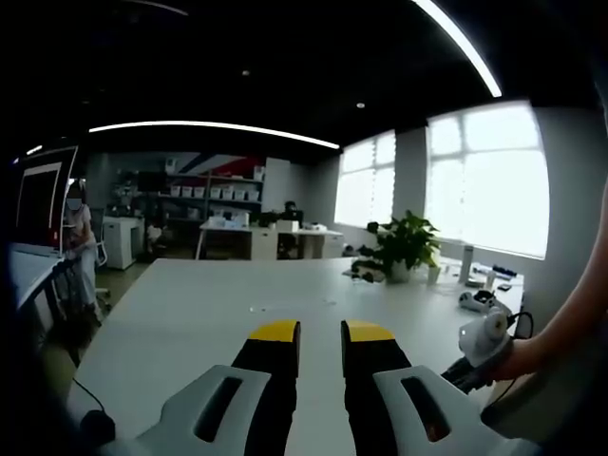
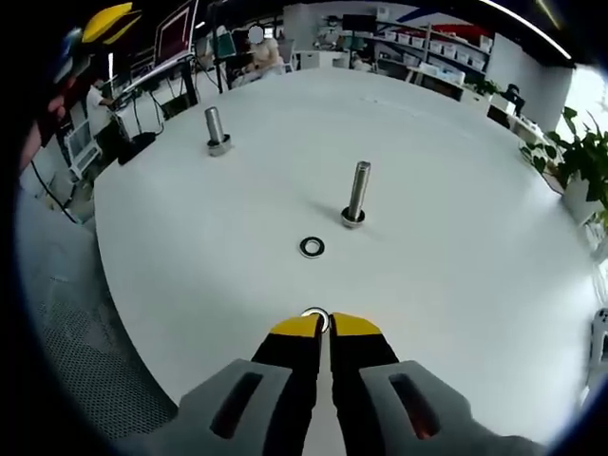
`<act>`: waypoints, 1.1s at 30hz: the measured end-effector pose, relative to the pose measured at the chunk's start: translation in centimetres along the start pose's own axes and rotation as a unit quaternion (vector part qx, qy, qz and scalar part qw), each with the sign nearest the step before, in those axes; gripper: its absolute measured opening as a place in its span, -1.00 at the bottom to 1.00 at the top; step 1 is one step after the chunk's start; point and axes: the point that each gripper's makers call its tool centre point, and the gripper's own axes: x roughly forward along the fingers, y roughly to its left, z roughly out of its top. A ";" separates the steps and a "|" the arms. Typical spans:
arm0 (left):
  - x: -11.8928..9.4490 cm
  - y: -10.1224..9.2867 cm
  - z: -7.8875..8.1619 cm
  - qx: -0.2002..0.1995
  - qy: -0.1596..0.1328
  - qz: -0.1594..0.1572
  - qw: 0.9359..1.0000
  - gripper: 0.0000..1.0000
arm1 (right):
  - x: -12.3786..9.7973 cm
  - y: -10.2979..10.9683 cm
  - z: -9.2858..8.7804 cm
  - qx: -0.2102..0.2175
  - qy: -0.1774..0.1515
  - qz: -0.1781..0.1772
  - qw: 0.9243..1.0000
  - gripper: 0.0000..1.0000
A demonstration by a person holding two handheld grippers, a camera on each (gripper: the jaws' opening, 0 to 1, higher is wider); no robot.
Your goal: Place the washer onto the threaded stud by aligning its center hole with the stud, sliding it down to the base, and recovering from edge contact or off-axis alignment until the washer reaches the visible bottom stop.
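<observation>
My right gripper (image 2: 321, 325) has its yellow-tipped fingers (image 2: 296, 330) drawn almost together, and a washer (image 2: 314, 314) sits right at their tips, its rim peeking out above them. It looks pinched between the fingers, though I can only see a sliver of it and cannot be sure it is lifted off the white counter (image 2: 456, 237).

Just beyond it, a second washer (image 2: 312, 247) lies flat on the counter, dark ringed. A little farther and to the right of that one, a threaded stud (image 2: 356, 194) stands upright on its base. The flat washer is near it but apart from it. Another stud (image 2: 217, 130) stands well off toward the far left of the counter.

In the left gripper view my left gripper (image 1: 321, 332) hangs above the counter with its fingers (image 1: 275, 334) parted by a moderate gap and nothing between them. A hand (image 1: 518, 361) comes in from the right edge there, holding a pale device.

Farther off, a potted plant (image 1: 404, 245) stands near bright windows, and shelving with boxes runs along the back wall. A person sits at a desk beyond the counter in the right gripper view. No writing or brand marks are readable anywhere; everything is too small or blurred.
</observation>
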 end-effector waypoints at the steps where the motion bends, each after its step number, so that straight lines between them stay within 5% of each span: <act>1: 0.0 0.0 0.0 0.000 0.000 0.000 1.000 -0.70 | 0.0 0.0 0.0 0.000 0.000 0.001 1.000 -0.90; 33: 0.1 0.1 0.1 -0.004 -0.002 0.000 1.000 -0.70 | -1.6 -1.0 4.7 -0.015 -0.043 -0.009 0.999 -0.92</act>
